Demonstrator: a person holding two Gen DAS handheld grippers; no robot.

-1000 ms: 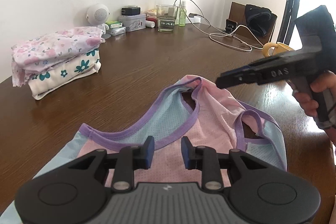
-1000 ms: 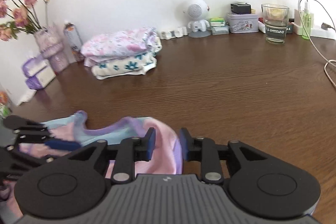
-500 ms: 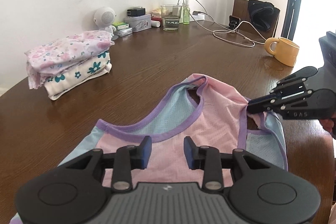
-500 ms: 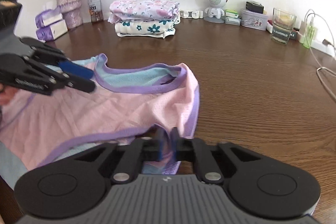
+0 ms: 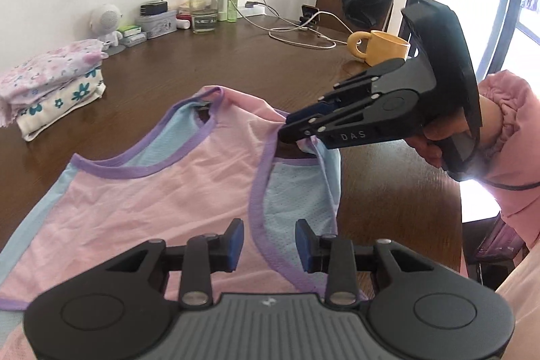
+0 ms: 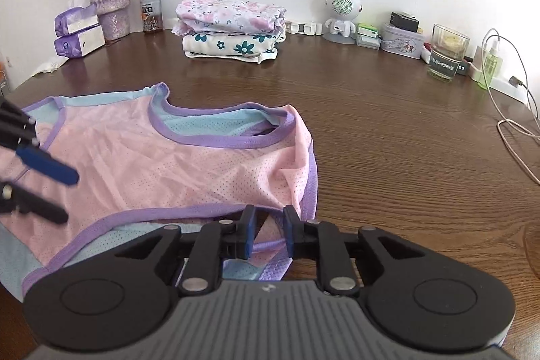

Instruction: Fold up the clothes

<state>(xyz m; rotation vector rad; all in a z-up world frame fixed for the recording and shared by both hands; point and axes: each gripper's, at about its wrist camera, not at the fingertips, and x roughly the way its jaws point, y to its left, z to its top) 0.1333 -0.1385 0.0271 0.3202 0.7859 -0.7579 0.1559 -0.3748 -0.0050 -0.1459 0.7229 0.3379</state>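
Note:
A pink sleeveless mesh top (image 5: 152, 191) (image 6: 168, 164) with purple trim and a light-blue inner side lies spread flat on the brown table (image 6: 388, 130). My left gripper (image 5: 269, 245) (image 6: 64, 194) hovers open just above the purple trim of one armhole. At the shoulder strap on the other side, my right gripper (image 6: 268, 233) (image 5: 287, 132) has its fingers apart. A bit of purple strap lies between them, and the pads are not pressed on it. A hand in a pink sleeve (image 5: 506, 130) holds that gripper.
A stack of folded floral clothes (image 6: 233, 26) (image 5: 50, 80) sits toward the wall. A yellow mug (image 5: 384, 51) stands near the right edge. A glass (image 6: 449, 53), a white cable (image 6: 516, 130), a flower vase (image 6: 109, 2) and tissue packs (image 6: 79, 36) line the back.
The right gripper was shut on the shoulder strap half a second ago and its fingers now stand apart. The top lies flatter. The left gripper has shifted over the armhole.

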